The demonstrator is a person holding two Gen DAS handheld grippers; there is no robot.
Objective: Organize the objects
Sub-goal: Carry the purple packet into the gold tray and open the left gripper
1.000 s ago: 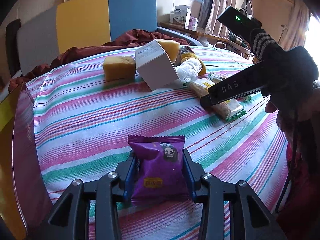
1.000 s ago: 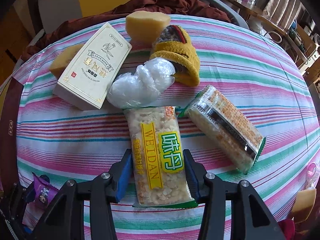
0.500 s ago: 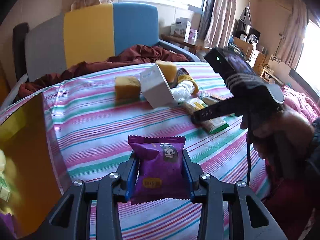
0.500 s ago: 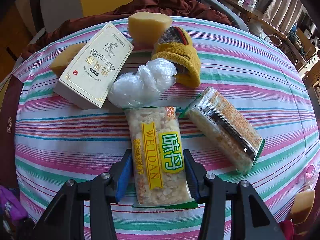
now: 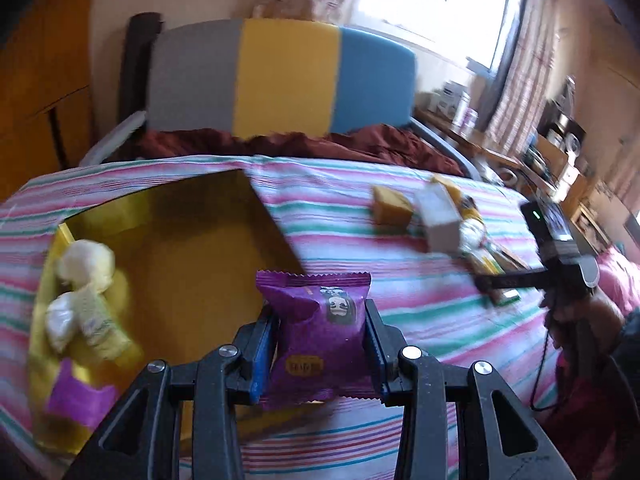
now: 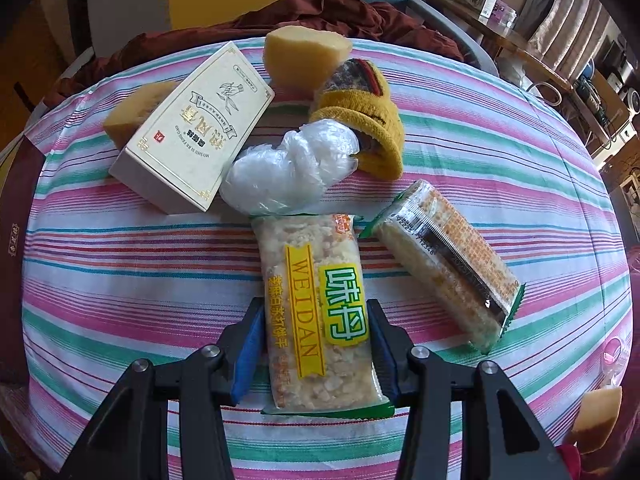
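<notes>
My left gripper point(image 5: 318, 346) is shut on a purple snack packet point(image 5: 320, 328) and holds it above the near right edge of a yellow box point(image 5: 188, 248). The box holds white-and-yellow wrapped items point(image 5: 86, 308) and another purple packet point(image 5: 76, 396). My right gripper point(image 6: 316, 344) has its jaws against both sides of a clear rice-cracker pack point(image 6: 316, 308) with a yellow and green label, lying on the striped cloth point(image 6: 120, 280). A second cracker pack point(image 6: 444, 264) lies to its right.
Behind the packs lie a crumpled plastic bag point(image 6: 292, 168), a white carton point(image 6: 192, 128), a yellow knitted sock point(image 6: 364, 112) and yellow sponges point(image 6: 304, 56). A chair with grey, yellow and blue back point(image 5: 280, 76) stands beyond the table. The right hand's gripper point(image 5: 560, 256) shows at the right.
My left gripper has swung left with the purple packet, bringing the yellow box into view beneath it. The right gripper and its cracker pack have stayed in place.
</notes>
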